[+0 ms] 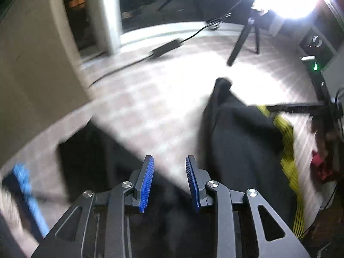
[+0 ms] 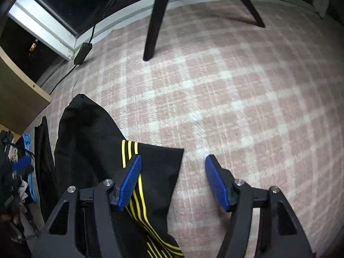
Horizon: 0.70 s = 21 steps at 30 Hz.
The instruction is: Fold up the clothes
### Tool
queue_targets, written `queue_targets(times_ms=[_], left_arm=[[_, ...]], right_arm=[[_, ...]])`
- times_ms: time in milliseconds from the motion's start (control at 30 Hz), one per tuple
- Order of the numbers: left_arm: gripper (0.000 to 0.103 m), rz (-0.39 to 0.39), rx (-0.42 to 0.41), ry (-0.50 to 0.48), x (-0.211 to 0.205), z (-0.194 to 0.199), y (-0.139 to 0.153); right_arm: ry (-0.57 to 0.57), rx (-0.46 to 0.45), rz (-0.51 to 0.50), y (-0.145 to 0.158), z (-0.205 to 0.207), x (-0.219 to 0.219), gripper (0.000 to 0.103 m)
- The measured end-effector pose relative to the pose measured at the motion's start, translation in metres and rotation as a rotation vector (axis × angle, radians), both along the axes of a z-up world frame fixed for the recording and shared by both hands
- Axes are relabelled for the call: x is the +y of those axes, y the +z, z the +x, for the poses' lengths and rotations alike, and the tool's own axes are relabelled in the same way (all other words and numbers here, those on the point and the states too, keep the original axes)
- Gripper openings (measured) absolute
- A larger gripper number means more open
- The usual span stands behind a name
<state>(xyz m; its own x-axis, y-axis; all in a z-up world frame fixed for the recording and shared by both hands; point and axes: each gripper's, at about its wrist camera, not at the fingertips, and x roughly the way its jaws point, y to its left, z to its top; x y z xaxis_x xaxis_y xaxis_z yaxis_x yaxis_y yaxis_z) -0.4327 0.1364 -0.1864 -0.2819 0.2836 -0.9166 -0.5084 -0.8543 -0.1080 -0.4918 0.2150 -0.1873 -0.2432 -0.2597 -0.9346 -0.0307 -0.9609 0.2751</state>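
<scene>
Nearest the left wrist camera, the left gripper (image 1: 169, 182) is seen with its blue ribbed jaws apart and nothing between them, above the pink-and-white checked carpet (image 1: 150, 111). Just right of it, the black garment with yellow stripes (image 1: 240, 137) is spread on the carpet, its yellow bands running along the far right edge. A black tripod (image 1: 243, 40) is lit by a glaring lamp beyond, and a black power adapter (image 1: 165, 48) with its cable is laid near the wall. The view is blurred.

From the right wrist camera, the right gripper (image 2: 173, 182) is seen with jaws wide apart and empty. Its left pad is held over the garment, while its right pad is held over bare carpet. Two dark chair legs (image 2: 154, 21) are stood further back.
</scene>
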Motion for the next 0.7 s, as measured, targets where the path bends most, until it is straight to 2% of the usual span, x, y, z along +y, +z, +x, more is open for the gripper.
queue_targets(times_ms=[33,67,133,267,300,333,367,433,567,667,700], left_arm=[[0.032,0.012,0.0,-0.027,0.013,-0.008,0.0],[0.036,0.025,-0.001,-0.057,0.028,-0.015,-0.001],[0.042,0.035,-0.016,-0.121,0.06,-0.026,-0.008],[0.039,-0.024,-0.044,-0.182,0.107,-0.048,-0.036],[0.02,-0.024,-0.065,-0.188,0.113,-0.053,-0.043],[0.006,-0.023,-0.086,-0.19,0.117,-0.057,-0.049],[0.002,-0.016,-0.101,-0.181,0.117,-0.059,-0.052],[0.001,0.035,-0.092,-0.172,0.11,-0.057,-0.044],[0.001,0.151,-0.004,-0.13,0.084,-0.045,-0.011],[0.002,0.271,0.124,-0.084,0.058,-0.034,0.017],[0.006,0.287,0.168,-0.065,0.053,-0.032,0.02]], right_arm=[[0.002,0.001,-0.011,0.0,-0.004,0.0,0.056],[0.016,-0.003,-0.026,0.0,-0.006,0.0,0.043],[0.03,-0.017,-0.041,0.002,-0.003,-0.004,0.034],[0.034,-0.035,-0.095,0.0,-0.01,0.003,0.034],[0.036,-0.036,-0.11,-0.001,-0.015,0.004,0.033],[0.042,-0.033,-0.13,-0.002,-0.02,0.004,0.017],[0.043,-0.031,-0.145,-0.002,-0.021,0.003,0.003],[0.041,-0.005,-0.191,0.002,-0.02,0.003,0.003],[0.044,0.121,-0.181,0.033,-0.007,0.008,0.003],[0.079,0.324,-0.052,0.066,-0.006,0.003,0.003],[0.092,0.359,-0.014,0.07,-0.005,0.003,0.003]])
